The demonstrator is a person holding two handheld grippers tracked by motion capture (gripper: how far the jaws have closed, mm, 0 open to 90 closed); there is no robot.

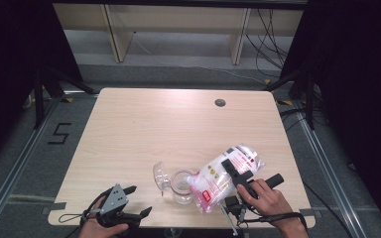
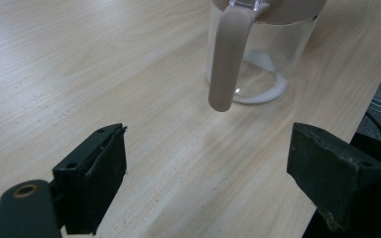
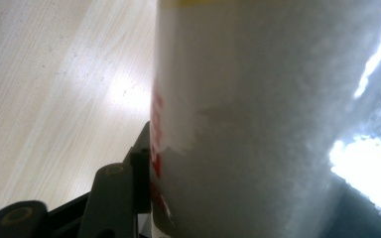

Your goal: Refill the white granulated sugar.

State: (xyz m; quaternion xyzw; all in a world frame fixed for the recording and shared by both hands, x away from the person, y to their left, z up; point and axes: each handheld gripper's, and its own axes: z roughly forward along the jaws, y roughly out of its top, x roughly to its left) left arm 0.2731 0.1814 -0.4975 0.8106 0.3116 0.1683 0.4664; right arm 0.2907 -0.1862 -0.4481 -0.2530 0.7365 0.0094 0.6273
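Observation:
A clear jug (image 1: pixel 180 187) stands near the table's front edge, its clear lid (image 1: pixel 160 175) tipped open to the left. In the left gripper view the jug (image 2: pixel 273 59) has a beige handle (image 2: pixel 225 59) and a little white powder at its bottom. A plastic bag of white powder with red print (image 1: pixel 222 179) lies tilted, its lower end against the jug's right side. My right gripper (image 1: pixel 234 172) is shut on the bag's upper half; the bag (image 3: pixel 268 119) presses against one black finger (image 3: pixel 116 196). My left gripper (image 1: pixel 139 201) (image 2: pixel 206 178) stands open and empty, left of the jug.
The light wooden table (image 1: pixel 144 124) is bare across its middle and back, with a round cable hole (image 1: pixel 220 102) at the back right. Black stands and cables line both sides of the floor. The jug sits close to the table's front edge.

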